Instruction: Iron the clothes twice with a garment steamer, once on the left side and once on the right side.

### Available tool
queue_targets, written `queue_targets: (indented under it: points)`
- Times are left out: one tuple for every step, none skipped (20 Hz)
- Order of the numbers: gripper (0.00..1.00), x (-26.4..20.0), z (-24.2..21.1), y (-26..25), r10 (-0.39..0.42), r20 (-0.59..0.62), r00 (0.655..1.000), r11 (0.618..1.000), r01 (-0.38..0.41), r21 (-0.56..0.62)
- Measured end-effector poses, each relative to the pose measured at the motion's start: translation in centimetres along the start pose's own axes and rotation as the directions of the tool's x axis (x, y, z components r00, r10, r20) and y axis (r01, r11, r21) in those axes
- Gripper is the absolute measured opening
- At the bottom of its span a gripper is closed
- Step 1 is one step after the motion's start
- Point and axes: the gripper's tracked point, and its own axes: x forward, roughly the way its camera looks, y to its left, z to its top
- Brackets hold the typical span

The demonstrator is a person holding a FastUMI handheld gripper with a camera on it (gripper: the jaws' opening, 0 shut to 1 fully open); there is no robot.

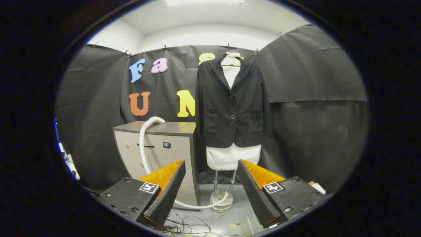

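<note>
**Steamer not yet picked up; both passes left to do**

The gripper [210, 191] stood wide apart with nothing between its fingers, pointed across the booth floor toward the cabinet [158, 148]. That cabinet serves as the landmark here. Just ahead of the fingers, loose thin wires [187, 225] lay on the floor in front of the cabinet's foot.

The steamer head [154, 121] rested on the cabinet's top surface, near its front edge. From it a white hose [142, 148] dropped down the cabinet's front, then curved along the floor to a round base [221, 200] just to the right of the cabinet. Whether that base belonged to the steamer or only to the stand was hard to tell at this distance.

Right of the cabinet, and close beside it, a black jacket [232, 105] hung buttoned on a white dress form [233, 156], well beyond the fingers.

Judging by the empty gripper and the steamer head parked on the cabinet, the task looked to be at its very start: the head had yet to be grasped, and both the left-side and right-side passes over the jacket remained.
</note>
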Motion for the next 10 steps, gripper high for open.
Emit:
queue_targets:
  points:
    - [1.00,-0.02,0.01,-0.02,-0.001,0.001,1.000,1.000,0.001,0.000]
    - [1.00,-0.07,0.04,0.02,0.000,-0.001,1.000,1.000,0.000,-0.001]
    - [1.00,-0.02,-0.08,0.06,0.000,-0.002,1.000,1.000,0.000,-0.002]
    - [1.00,-0.02,-0.06,0.09,-0.001,-0.002,1.000,1.000,0.001,-0.002]
    - [1.00,-0.11,-0.07,0.11,0.000,-0.001,1.000,1.000,0.000,-0.001]
    - [1.00,-0.13,-0.04,0.15,-0.003,-0.002,1.000,1.000,0.003,-0.001]
    - [1.00,-0.11,-0.15,0.17,-0.004,-0.005,1.000,1.000,0.004,0.002]
    - [1.00,-0.10,-0.17,0.23,-0.005,-0.007,1.000,1.000,0.005,0.006]
    - [1.00,-0.14,-0.16,0.27,-0.006,-0.010,1.000,1.000,0.006,0.010]
    - [1.00,-0.06,-0.11,0.36,-0.004,-0.013,1.000,1.000,0.004,0.013]
